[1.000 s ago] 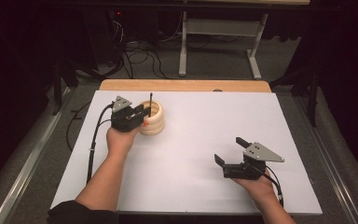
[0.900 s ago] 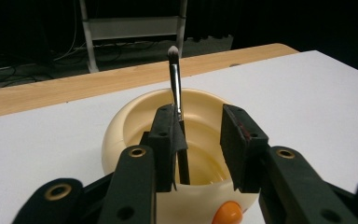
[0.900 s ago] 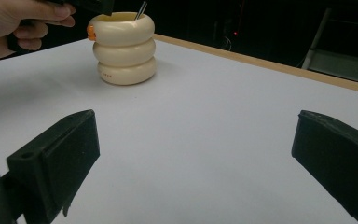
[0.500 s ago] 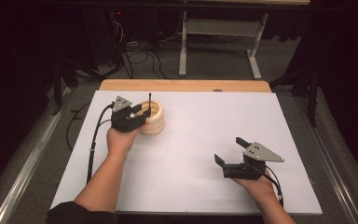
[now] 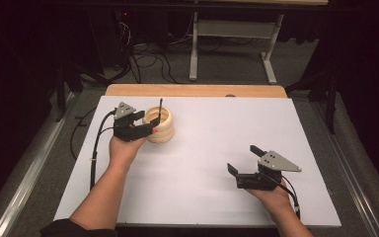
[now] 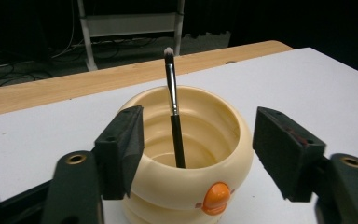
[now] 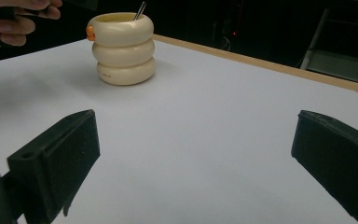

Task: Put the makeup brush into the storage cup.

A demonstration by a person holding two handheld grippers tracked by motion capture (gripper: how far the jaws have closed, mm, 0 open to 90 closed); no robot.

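A cream ringed cup (image 5: 159,126) with an orange button (image 6: 216,196) stands at the back left of the white table sheet (image 5: 212,138). A thin black brush (image 6: 173,112) stands upright in it, bristles up. My left gripper (image 5: 145,123) is at the cup's left side. Its jaws have just been opening and now flank the cup's near rim (image 6: 191,186). Neither pad presses on the brush or the cup. My right gripper (image 5: 244,159) rests open at the front right with nothing between its jaws. The right gripper view looks across the sheet at the cup (image 7: 123,49).
A wooden table edge (image 5: 192,90) runs along the back of the sheet. Beyond it stand a metal frame's legs (image 5: 193,54), with cables on the dark floor. The hand holding the left gripper (image 7: 9,18) is beside the cup.
The left gripper's jaws have spread apart at the cup and the brush stays standing inside it. The right hand and gripper have not moved.
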